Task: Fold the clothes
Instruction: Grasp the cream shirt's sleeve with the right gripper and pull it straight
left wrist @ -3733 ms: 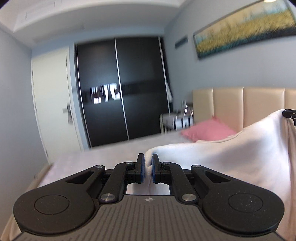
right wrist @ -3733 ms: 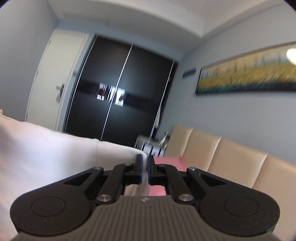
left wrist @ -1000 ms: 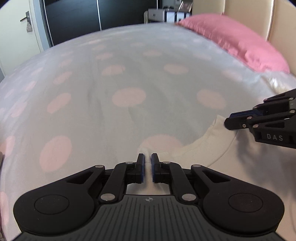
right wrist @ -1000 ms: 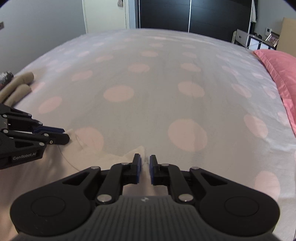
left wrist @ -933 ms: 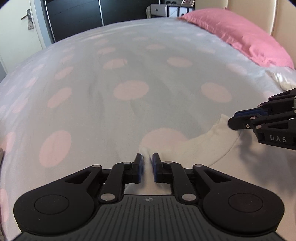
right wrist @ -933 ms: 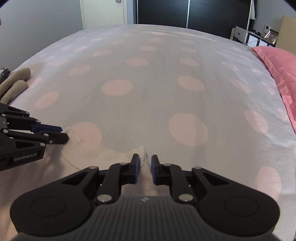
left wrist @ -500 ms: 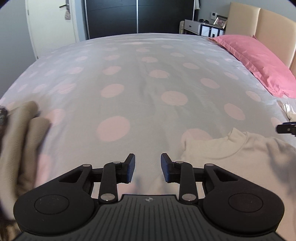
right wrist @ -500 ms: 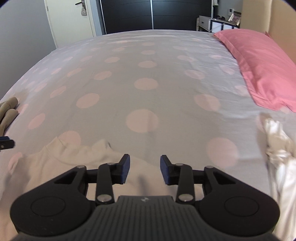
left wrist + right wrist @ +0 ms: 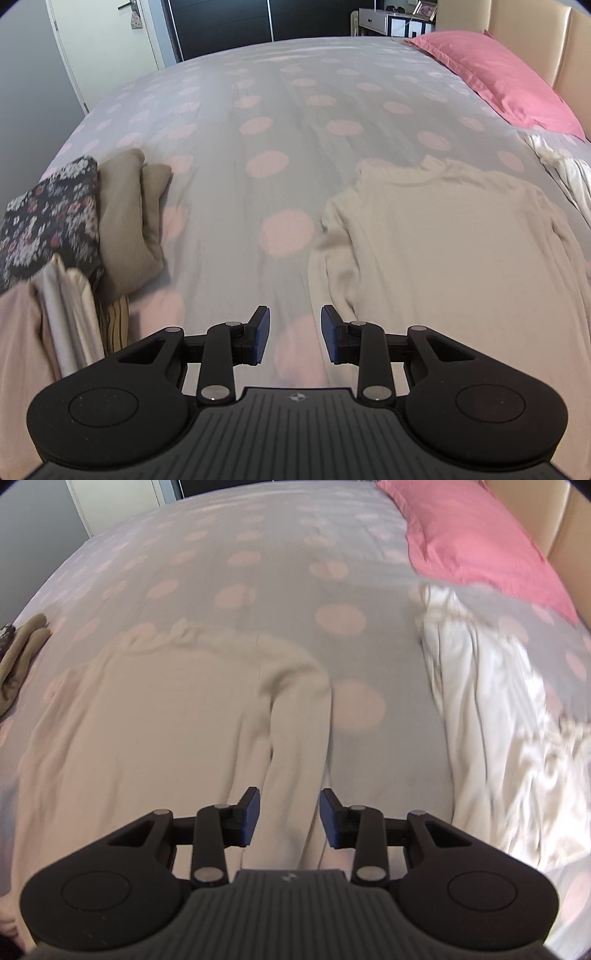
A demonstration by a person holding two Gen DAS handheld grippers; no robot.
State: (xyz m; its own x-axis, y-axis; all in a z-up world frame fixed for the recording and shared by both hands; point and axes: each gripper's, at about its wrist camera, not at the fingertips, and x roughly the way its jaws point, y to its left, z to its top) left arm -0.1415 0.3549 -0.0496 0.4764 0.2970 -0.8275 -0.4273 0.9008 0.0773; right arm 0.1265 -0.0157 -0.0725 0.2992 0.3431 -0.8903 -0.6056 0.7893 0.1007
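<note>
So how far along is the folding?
Done: a folded stack sits at the bed's left edge. In hand: the cream sweater lies flat, unfolded; left gripper and right gripper are open, holding nothing. Left: that sweater and the crumpled white garment.

A grey bedsheet with pale pink polka dots is covering the bed and filling most of both views. A pink pillow is lying at the upper right of each frame, against a beige padded headboard. A white door with a metal handle is standing at the upper left of the left wrist view, beside a black sliding wardrobe. A white side cabinet is showing near the top right.
</note>
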